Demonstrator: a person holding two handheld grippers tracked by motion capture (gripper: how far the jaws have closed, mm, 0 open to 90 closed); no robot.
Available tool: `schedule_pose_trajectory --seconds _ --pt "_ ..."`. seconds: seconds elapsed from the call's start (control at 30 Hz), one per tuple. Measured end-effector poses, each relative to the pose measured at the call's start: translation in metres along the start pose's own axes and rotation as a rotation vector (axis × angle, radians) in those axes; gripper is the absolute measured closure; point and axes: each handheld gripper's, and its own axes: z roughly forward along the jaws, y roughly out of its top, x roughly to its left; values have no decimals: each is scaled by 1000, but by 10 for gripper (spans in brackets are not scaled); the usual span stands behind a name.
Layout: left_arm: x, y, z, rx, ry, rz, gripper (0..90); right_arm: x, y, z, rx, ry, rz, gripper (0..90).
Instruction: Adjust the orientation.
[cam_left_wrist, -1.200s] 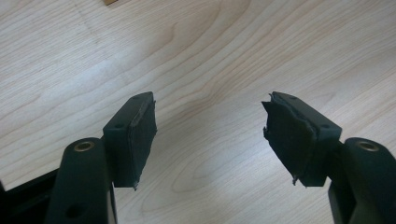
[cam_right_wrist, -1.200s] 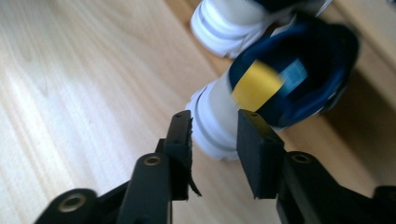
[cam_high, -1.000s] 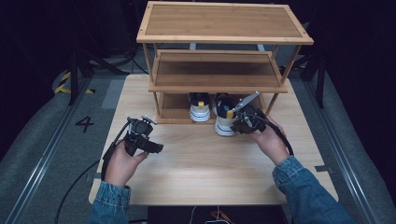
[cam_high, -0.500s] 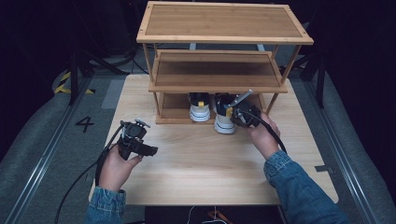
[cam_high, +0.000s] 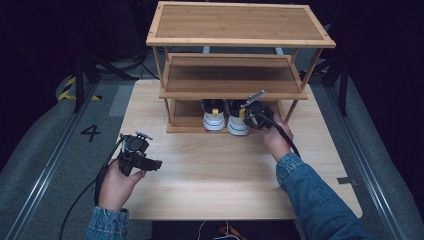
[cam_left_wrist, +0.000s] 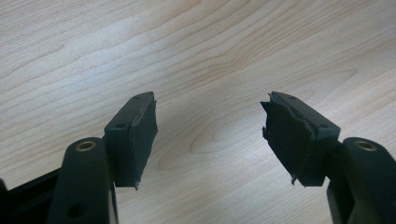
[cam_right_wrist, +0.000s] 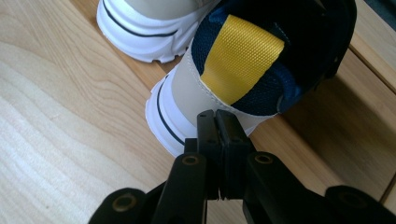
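Observation:
A pair of white sneakers with yellow heel tabs stands on the bottom level of a wooden rack: the left shoe and the right shoe. My right gripper is at the right shoe's heel. In the right gripper view its jaws are pressed together with nothing between them, and the gripper sits just below the yellow tab against the heel's sole. My left gripper hovers over the bare table at the left. The left gripper is open and holds nothing.
The rack has a middle shelf and a top shelf overhanging the shoes. The light wooden table stretches between the two hands. The floor to the left carries a painted number 4.
My right hand has moved forward toward the rack, up to the right shoe's heel, and the shoe sits a little deeper under the shelf. My left hand has drifted left.

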Motion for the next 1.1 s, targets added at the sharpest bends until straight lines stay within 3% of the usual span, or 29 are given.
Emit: schedule_pose_trajectory --seconds 0.33,0.6,0.77,0.8,0.87,0.9,1.1 --pt "-1 3 3 2 -7 2 342 9 5 9 -29 -74 -51 899" --pt "-1 6 4 1 -7 6 341 13 5 17 -48 -165 -114 899" --pt "-1 6 4 2 -13 4 341 13 5 18 -54 -167 -128 881" --pt "-1 6 4 -1 -12 4 341 13 5 17 -51 -146 -118 820" --pt "-1 7 4 -2 -13 8 341 13 5 16 -51 -138 -107 785" --pt "-1 7 4 -2 -13 5 341 13 4 15 -54 -115 -98 771" --pt "-2 11 5 -1 -15 16 341 17 -1 -5 -96 -89 -95 703"
